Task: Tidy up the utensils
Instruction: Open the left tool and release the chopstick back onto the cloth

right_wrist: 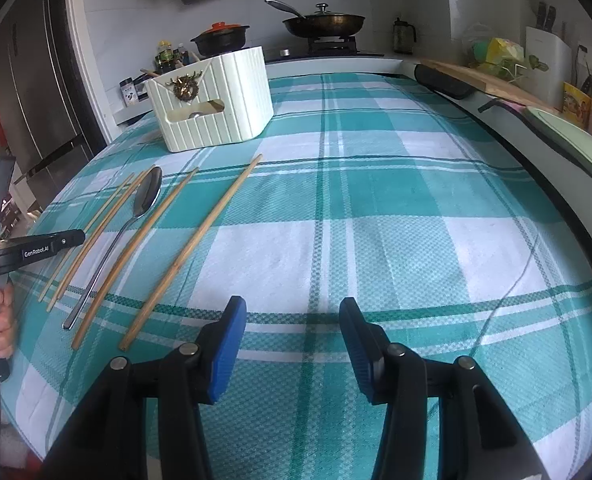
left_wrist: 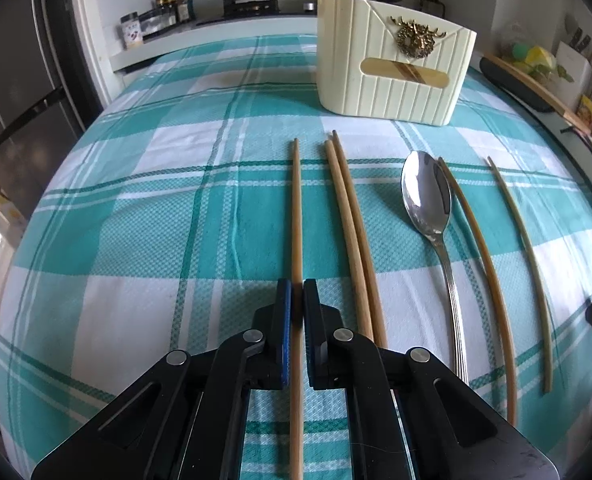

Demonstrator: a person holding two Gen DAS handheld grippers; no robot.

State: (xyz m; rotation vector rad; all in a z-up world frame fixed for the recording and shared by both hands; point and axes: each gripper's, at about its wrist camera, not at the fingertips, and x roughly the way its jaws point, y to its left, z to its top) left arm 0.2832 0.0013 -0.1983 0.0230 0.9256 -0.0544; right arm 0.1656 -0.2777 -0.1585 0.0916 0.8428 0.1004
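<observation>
From the left wrist view, the left claw [left_wrist: 297, 294] is pinching a single wooden chopstick [left_wrist: 295, 208], its blue pads pressed against the stick on both sides. The chopstick runs straight away from the claw over the teal-and-white checked cloth that covers the surface [left_wrist: 144, 208]. Just to its right lies a pair of chopsticks [left_wrist: 352, 232], touching along their length. Further right a metal spoon [left_wrist: 430, 204] lies bowl-up, with a thin curved chopstick [left_wrist: 482, 252] just beside it and another thin one [left_wrist: 526, 248] set apart near the cloth's right side. At the far end stands a cream ribbed utensil holder [left_wrist: 392, 80] with a brass ornament on its front; chopstick ends stick up from it.

From the right wrist view, the right claw [right_wrist: 292, 310] is spread, nothing between its fingers, only bare cloth beneath. The utensils lie in a row well to its left, the nearest being a long chopstick [right_wrist: 200, 240] lying slantwise. The holder [right_wrist: 216, 100] sits beyond them. At the left edge a person's hand [right_wrist: 0, 320] grips the handle of the other tool.
</observation>
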